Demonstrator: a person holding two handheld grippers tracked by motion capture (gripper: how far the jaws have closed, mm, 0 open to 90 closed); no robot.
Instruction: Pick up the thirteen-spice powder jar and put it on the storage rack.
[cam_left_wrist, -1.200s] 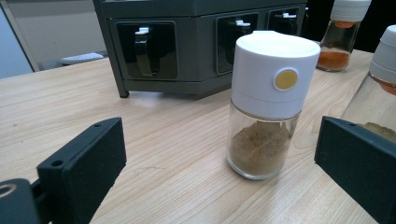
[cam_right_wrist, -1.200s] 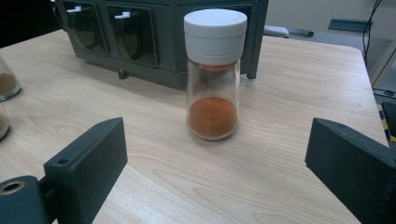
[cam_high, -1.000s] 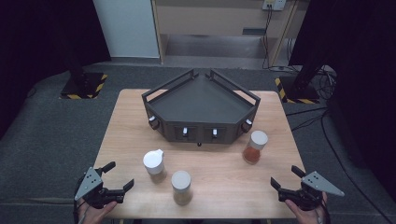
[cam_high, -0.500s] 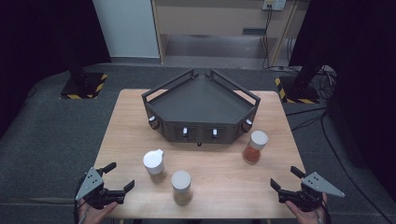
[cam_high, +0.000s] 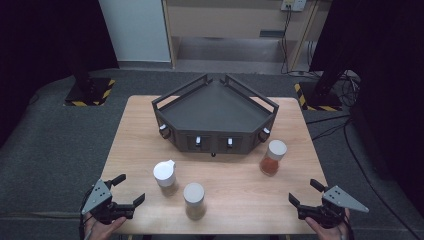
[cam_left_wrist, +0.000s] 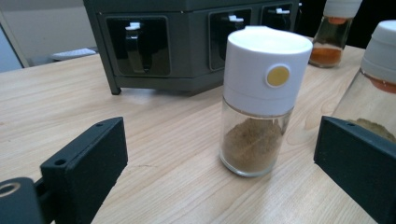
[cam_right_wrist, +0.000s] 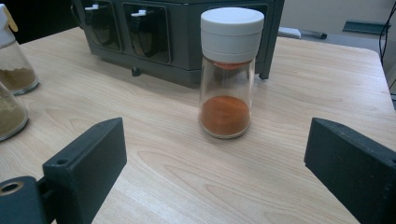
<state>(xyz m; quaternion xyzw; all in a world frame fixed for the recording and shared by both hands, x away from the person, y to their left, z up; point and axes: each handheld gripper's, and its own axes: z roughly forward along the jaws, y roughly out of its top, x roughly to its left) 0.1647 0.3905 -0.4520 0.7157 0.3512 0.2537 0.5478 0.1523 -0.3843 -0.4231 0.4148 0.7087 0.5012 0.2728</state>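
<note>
Three glass spice jars with white caps stand on the wooden table (cam_high: 140, 130). A jar of brown powder (cam_high: 165, 177) (cam_left_wrist: 259, 98) with a yellow dot on its cap stands front left, straight ahead of my left gripper (cam_high: 130, 188), which is open and empty near the table's front left corner. A second brown jar (cam_high: 194, 200) (cam_left_wrist: 373, 88) stands just right of it. A jar of orange powder (cam_high: 272, 157) (cam_right_wrist: 227, 74) stands ahead of my right gripper (cam_high: 303, 191), open and empty at the front right.
A dark grey angular rack (cam_high: 215, 107) with small front drawers (cam_right_wrist: 144, 30) sits at the table's middle back. Grey carpet surrounds the table, with dark stands (cam_high: 90, 85) and cables (cam_high: 345, 80) on it farther back.
</note>
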